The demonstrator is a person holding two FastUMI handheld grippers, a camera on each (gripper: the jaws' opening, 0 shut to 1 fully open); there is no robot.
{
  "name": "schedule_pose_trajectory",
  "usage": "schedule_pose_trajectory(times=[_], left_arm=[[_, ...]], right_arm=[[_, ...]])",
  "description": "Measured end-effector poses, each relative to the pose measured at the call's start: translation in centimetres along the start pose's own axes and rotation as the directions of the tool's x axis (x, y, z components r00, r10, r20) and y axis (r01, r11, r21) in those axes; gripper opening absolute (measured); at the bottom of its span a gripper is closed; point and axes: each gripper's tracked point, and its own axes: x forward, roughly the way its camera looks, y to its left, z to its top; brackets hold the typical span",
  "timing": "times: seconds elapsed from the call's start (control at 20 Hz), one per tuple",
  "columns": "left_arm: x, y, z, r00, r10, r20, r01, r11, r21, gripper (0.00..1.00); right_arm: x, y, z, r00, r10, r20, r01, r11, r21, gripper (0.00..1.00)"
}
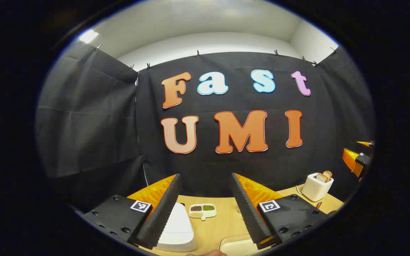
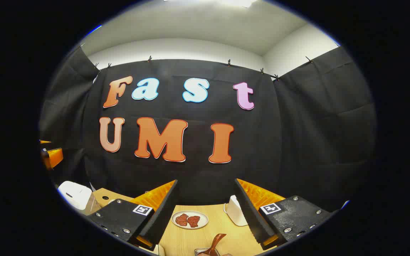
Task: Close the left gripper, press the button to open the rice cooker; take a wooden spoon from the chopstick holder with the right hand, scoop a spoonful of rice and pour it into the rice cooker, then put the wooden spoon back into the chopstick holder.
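both grippers, left gripper (image 1: 205, 209) and right gripper (image 2: 205, 213), gape open above the table (image 1: 222, 222), rice cooker (image 1: 176, 227) at seven o'clock, toaster (image 1: 317, 186) at three, meat plate (image 2: 190, 219) ahead of the right.

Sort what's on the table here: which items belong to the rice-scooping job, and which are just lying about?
Job:
- white rice cooker, lid down
- brown wooden spoon
- left hand-held gripper, open
- right hand-held gripper, open

Lying about:
- toaster with bread
- divided dish of beans
- plate of meat
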Motion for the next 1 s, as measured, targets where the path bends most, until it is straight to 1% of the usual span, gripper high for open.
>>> schedule_pose_trajectory(times=[0.05, 0.1, 0.2, 0.25, 0.3, 0.35, 0.55, 0.6, 0.65, 0.75, 1.0], left_arm=[[-0.2, 0.0, 0.0, 1.0, -0.002, 0.001, 0.002, 1.0, 0.0, 0.95], [-0.3, 0.0, 0.2, 1.0, -0.004, 0.005, 0.004, 1.0, 0.0, 0.96], [-0.5, 0.3, 0.3, 1.0, -0.003, 0.014, 0.003, 1.0, 0.001, 0.96], [-0.5, 0.4, 0.4, 1.0, -0.002, 0.015, 0.002, 1.0, 0.0, 0.96], [-0.5, 0.5, 0.3, 1.0, -0.001, 0.015, 0.001, 1.0, -0.002, 0.95], [-0.6, 0.5, 0.2, 1.0, -0.002, 0.012, 0.002, 1.0, -0.001, 0.95], [-0.5, 0.4, 0.5, 1.0, -0.018, 0.016, 0.018, 1.0, 0.009, 0.95], [-0.3, 0.5, 0.5, 1.0, -0.025, 0.012, 0.025, 1.0, 0.002, 0.95], [-0.2, 0.3, 0.4, 0.999, -0.035, 0.003, 0.035, 0.999, -0.009, 0.96], [0.4, 0.9, 0.7, 1.0, -0.031, -0.003, 0.031, 0.999, -0.019, 0.94], [1.5, 1.5, 1.6, 0.999, -0.038, 0.019, 0.038, 0.999, 0.021, 0.95]], right_arm=[[-0.1, 0.3, 0.1, 1.0, 0.007, 0.002, -0.007, 1.0, -0.005, 0.97], [-0.2, 0.5, 0.3, 1.0, 0.013, 0.007, -0.013, 1.0, -0.007, 0.94], [-0.4, 0.8, 0.7, 1.0, 0.02, 0.016, -0.02, 1.0, -0.01, 0.94], [-0.5, 1.0, 0.6, 1.0, 0.025, 0.016, -0.025, 1.0, -0.01, 0.97], [-0.5, 1.2, 0.6, 1.0, 0.026, 0.015, -0.026, 1.0, -0.01, 0.94], [-0.5, 1.2, 0.6, 1.0, 0.027, 0.013, -0.027, 1.0, -0.01, 0.94], [-0.7, 0.5, 0.6, 1.0, 0.013, 0.009, -0.013, 1.0, -0.015, 0.94], [-0.8, 0.4, 0.6, 1.0, 0.011, 0.008, -0.011, 1.0, -0.013, 0.97], [-0.9, 0.1, 0.7, 1.0, 0.008, 0.01, -0.008, 1.0, -0.012, 0.94], [-1.0, 0.1, 0.8, 1.0, 0.006, 0.005, -0.006, 1.0, -0.007, 0.94], [-1.2, -0.4, 1.4, 1.0, -0.008, 0.014, 0.008, 0.999, -0.031, 0.94]])
